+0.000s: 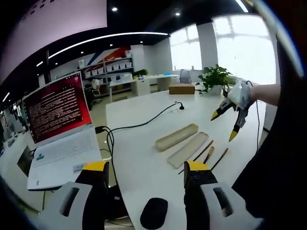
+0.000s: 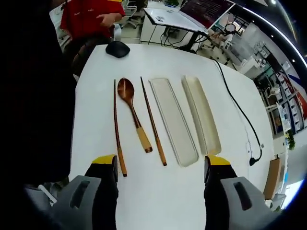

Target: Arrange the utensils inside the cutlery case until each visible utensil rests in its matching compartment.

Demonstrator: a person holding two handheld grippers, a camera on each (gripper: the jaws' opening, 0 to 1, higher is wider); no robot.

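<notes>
lying parallel, spoon (image 2: 133, 113), chopsticks (image 2: 153, 121), open case (image 2: 202, 114)

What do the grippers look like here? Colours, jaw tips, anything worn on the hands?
The left gripper and right gripper each have grey bodies with black jaws capped in yellow. In the left gripper view the right gripper shows tapered yellow tips, held in a hand wearing a white glove.

On the table (image 2: 96, 86), a spoon (image 2: 133, 111) lies between two chopsticks (image 2: 117, 129), the lid (image 2: 173, 120) and case (image 2: 201, 115) to their right.
</notes>
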